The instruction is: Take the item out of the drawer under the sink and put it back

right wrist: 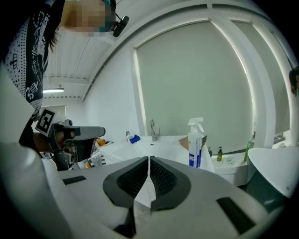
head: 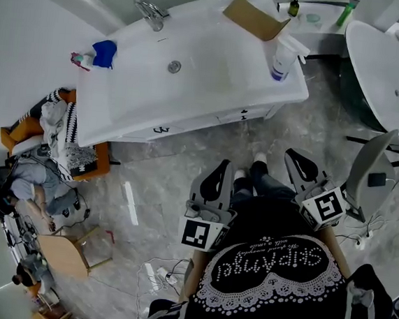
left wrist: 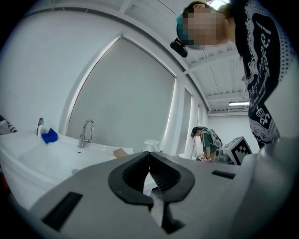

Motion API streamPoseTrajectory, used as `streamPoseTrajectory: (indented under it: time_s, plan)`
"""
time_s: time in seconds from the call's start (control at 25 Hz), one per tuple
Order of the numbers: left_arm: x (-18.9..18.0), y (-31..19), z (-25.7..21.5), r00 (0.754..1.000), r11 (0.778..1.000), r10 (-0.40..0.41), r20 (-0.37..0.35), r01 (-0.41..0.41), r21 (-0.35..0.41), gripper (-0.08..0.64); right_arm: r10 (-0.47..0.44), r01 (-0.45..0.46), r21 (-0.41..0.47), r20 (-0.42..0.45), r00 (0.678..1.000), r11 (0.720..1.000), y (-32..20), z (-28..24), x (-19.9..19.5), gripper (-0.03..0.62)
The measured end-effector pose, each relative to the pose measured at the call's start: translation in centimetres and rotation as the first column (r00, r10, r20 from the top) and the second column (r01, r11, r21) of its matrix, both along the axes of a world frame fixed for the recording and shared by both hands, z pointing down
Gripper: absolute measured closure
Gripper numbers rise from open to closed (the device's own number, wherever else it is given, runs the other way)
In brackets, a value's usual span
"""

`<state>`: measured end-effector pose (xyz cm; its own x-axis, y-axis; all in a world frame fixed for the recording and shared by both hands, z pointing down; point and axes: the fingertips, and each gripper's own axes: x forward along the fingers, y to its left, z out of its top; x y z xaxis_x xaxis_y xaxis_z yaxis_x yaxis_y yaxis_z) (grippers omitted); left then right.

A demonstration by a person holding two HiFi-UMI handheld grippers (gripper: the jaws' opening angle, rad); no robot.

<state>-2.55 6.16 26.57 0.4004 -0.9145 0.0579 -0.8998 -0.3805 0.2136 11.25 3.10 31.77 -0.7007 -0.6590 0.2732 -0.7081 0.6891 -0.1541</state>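
Head view: left gripper (head: 220,167), right gripper (head: 295,158) apart from sink cabinet (head: 189,124).
Left gripper: clenched, empty.
Right gripper: clenched, empty.

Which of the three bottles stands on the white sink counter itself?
The white spray bottle with the blue label, beside the brown cardboard piece; the small dark pump bottle and green bottle stand on the ledge beyond.

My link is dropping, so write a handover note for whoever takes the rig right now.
Left gripper: shut, empty.
Right gripper: shut, empty.
Both are held in front of the person, apart from the sink.
Drawer under the sink looks closed; the item is not in view.
Done: nothing that shows.
To do: open the drawer, take the item out, put it back.
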Motion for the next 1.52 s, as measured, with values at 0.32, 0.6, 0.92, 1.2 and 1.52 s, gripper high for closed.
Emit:
streamPoseTrajectory:
  time_s: [0.32, 0.6, 0.92, 1.2, 1.52]
  plan:
    - [1.6, -3.0, 1.0, 1.000, 1.000, -0.017, 0.021, 0.018, -0.019, 0.555, 0.043, -0.043, 0.041, -0.006, 0.999, 0.998, -4.1, -0.1, 3.4, 0.571]
    - [2.3, -4.6, 1.1, 1.000, 1.000, -0.016, 0.021, 0.016, -0.011, 0.555, 0.105, -0.105, 0.051, -0.002, 0.994, 0.993, -5.4, -0.2, 5.6, 0.571]
    - [1.4, -5.7, 0.8, 1.000, 1.000, 0.019, 0.021, -0.019, -0.009, 0.555, 0.145, -0.145, 0.063, 0.005, 0.989, 0.987, -5.6, -0.5, 4.9, 0.571]
    - [-1.1, -6.1, 0.1, 0.999, 0.999, 0.043, 0.017, -0.043, -0.017, 0.554, 0.171, -0.171, 0.041, 0.005, 0.985, 0.984, -5.0, -0.7, 2.4, 0.571]
    - [-3.9, -6.3, 0.6, 0.998, 0.996, 0.067, 0.011, -0.067, -0.057, 0.554, 0.190, -0.190, 0.004, -0.017, 0.982, 0.982, -4.5, 0.1, -0.4, 0.571]
